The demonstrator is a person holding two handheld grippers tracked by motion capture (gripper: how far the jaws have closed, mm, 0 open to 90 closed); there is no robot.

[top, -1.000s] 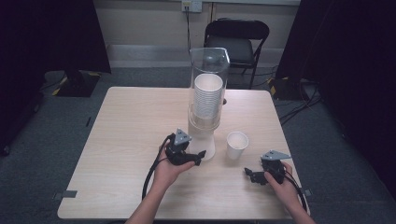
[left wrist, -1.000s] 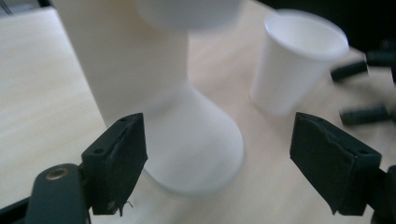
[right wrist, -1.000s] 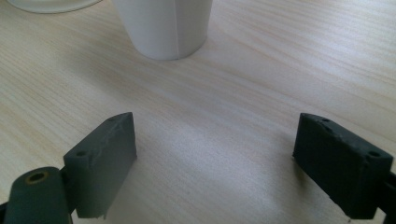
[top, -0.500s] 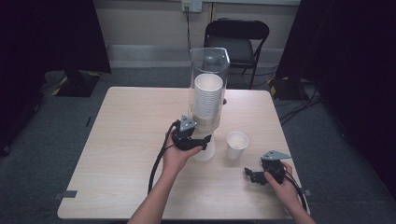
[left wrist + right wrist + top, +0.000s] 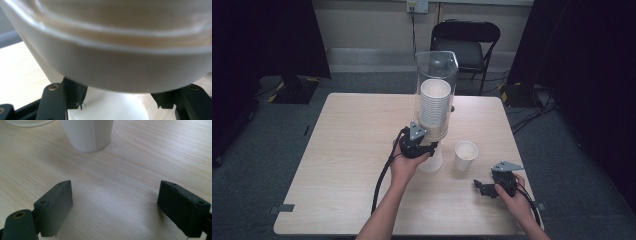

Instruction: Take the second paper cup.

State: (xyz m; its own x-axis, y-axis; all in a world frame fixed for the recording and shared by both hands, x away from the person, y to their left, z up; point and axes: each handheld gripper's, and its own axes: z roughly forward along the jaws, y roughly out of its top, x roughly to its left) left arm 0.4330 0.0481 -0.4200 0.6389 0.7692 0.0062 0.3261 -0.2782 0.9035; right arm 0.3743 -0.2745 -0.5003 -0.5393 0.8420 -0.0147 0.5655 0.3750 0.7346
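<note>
A clear tube dispenser (image 5: pixel 436 70) with a stack of white paper cups (image 5: pixel 434 107) stands mid-table. My left gripper (image 5: pixel 431 148) is under its lower end. Its jaws have just been closing and are now shut on the lowest cup (image 5: pixel 432 163). In the left gripper view that cup (image 5: pixel 110 108) sits between the pads (image 5: pixel 75 96) below the dispenser's white rim (image 5: pixel 112 72). A separate white cup (image 5: pixel 465 154) stands upright to the right. My right gripper (image 5: pixel 482 189) rests low at the front right. It is open (image 5: pixel 115 207), with the separate cup (image 5: pixel 87 135) ahead of it.
The wooden table (image 5: pixel 347 150) has bare room on its left half and along the front edge. A black folding chair (image 5: pixel 467 45) stands behind the table by the wall. Cables (image 5: pixel 532 115) lie on the grey carpet at the right.
My left gripper has moved away from the person to the dispenser's lower end and closed on the lowest cup. The right gripper and the separate cup have not moved.
</note>
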